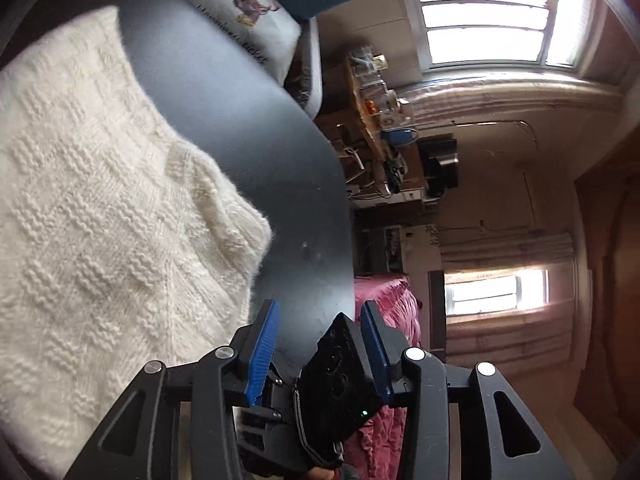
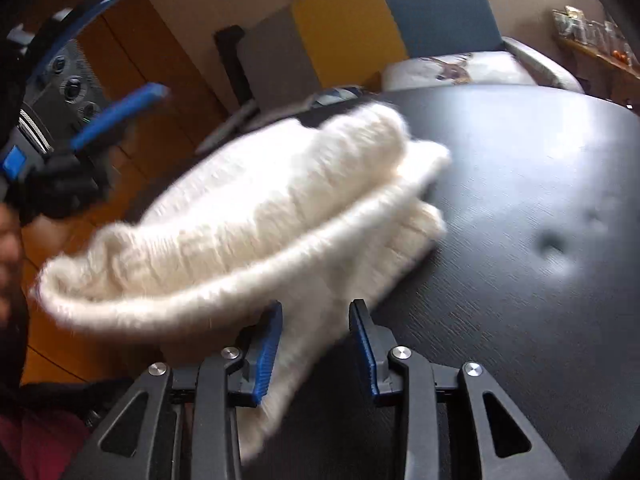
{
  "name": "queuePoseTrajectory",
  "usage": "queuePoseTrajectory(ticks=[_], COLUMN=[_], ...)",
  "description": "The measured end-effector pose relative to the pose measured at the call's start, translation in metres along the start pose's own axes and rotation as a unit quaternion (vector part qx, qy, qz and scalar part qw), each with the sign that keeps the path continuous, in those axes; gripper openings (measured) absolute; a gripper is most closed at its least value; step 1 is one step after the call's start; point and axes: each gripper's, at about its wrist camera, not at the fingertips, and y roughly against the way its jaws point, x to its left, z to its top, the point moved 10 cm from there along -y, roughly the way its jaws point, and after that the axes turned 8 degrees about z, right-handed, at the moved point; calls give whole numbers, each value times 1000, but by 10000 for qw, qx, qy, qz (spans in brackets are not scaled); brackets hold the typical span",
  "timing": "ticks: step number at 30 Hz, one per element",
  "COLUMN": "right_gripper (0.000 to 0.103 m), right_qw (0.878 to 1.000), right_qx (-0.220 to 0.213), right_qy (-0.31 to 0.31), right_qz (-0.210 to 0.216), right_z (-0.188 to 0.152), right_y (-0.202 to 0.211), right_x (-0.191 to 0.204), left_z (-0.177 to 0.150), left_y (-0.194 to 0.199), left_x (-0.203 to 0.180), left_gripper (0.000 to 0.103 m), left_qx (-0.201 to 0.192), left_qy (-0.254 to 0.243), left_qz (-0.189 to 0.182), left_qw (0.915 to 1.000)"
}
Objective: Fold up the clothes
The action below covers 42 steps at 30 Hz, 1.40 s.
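a: while my right gripper (image 2: 316, 354) has the cream knitted sweater (image 2: 256, 216) between its blue pads, what worries you most?

b: whether it has it at all. a flap of the knit runs between the jaws, lying against the left pad, but there's a gap beside the right one. i can't tell if it's pinched or just draped.

a: and my left gripper (image 1: 320, 344)?

b: released. its jaws stand apart over the edge of the round black table (image 1: 224, 92) with no cloth between them; only the other tool's black body shows behind. the right wrist view agrees, blue fingers splayed off to the left, clear of the wool.

a: where's the sweater sitting?

b: bundled in thick folds on the table's near-left part, and the rolled end looks to overhang the rim toward the wooden floor (image 2: 120, 60). the picture is smeared there, so i'm judging.

a: so the risk?

b: if the right hold is loose, a pull would let the flap slip out and the top roll flop open. drag too far left and the heavy end could slide off the table, taking the fold with it.
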Motion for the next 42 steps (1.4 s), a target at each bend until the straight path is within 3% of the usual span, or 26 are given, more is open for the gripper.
queuePoseTrajectory(ticks=[3,5,8,10,11,13,16,20,22,27,30,31,33,38,42], right_gripper=[35,35,38,52,54,57,58,58,57,46,47,52,54,54,54], right_qw=[9998,9995,9969,9920,9886,9833,9777,9636,9645,9682,9678,9674,9692,9686,9476], right_qx=[-74,-187,-448,-277,-126,274,985,1740,2019,1535,1334,1280,925,-175,-687], right_qy=[-128,-219,-22,380,568,876,948,347,184,-527,-853,-971,-1167,-1783,-2619], right_qz=[-113,-107,650,1171,1392,1570,1593,2000,1693,1903,1956,1959,1962,1726,1697], right_z=[-9,-15,14,32,31,31,21,3,-17,-38,-33,-31,-18,15,32], right_y=[24,47,72,63,59,41,1,-44,-51,-25,-18,-12,5,37,21], right_x=[-2,-1,50,94,115,144,160,150,131,108,106,106,101,71,40], left_z=[11,27,40,42,41,33,16,-3,-14,-40,-47,-49,-48,-53,-59], left_y=[51,85,123,140,147,151,146,126,113,89,87,87,92,108,92], left_x=[-5,13,63,95,109,130,139,127,125,146,151,152,144,99,79], left_gripper=[51,55,56,56,56,55,55,55,55,54,41,41,41,44,51], left_qx=[-359,-845,-1319,-1521,-1593,-1593,-1421,-986,-629,181,406,446,442,111,50], left_qy=[-273,-415,-424,-438,-480,-641,-1062,-1712,-1965,-2339,-2363,-2364,-2311,-2801,-3226], left_qz=[-201,150,855,1276,1454,1659,1554,1176,1014,959,863,838,778,492,514], left_qw=[9988,9954,9867,9791,9753,9711,9718,9732,9732,9674,9670,9670,9688,9586,9451])
